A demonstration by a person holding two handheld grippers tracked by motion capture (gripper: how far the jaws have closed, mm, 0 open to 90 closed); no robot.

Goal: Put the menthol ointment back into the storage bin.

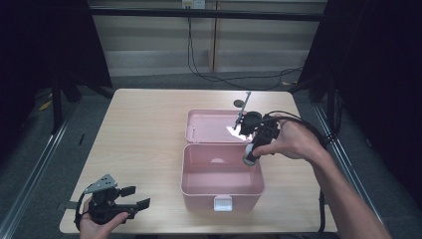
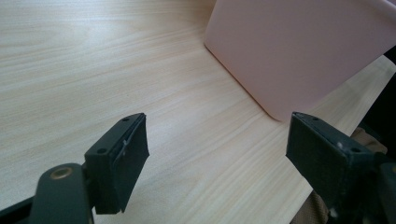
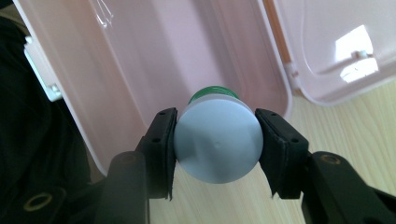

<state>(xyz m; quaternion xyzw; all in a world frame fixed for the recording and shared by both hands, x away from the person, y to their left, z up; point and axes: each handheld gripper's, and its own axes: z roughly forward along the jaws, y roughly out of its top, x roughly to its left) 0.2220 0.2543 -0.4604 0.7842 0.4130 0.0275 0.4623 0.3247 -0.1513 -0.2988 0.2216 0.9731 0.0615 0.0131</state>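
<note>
— Where's the bottle [image 3: 217, 142] now?
— Clamped in my right gripper [image 1: 251, 149], over the pink box's [image 1: 222, 189] right rim, bottom toward me; box lies below-left. Left gripper [image 1: 133, 197] gapes, idle at the desk's near-left corner.

Both grippers are black. The left gripper [image 1: 130, 197], near the table's [image 1: 144, 134] front left corner, carries a grey three-cornered plate with small holes on top. Its jaws are flat black blocks with dark pads, each fixed by small screws, and a brass-coloured rivet sits on the arm below one jaw. The right gripper [image 3: 215, 144] has the same black jaws, screw heads and brass rivets. A black cable trails from it past the table's right edge. The forearms are bare, with no sleeves.
</note>
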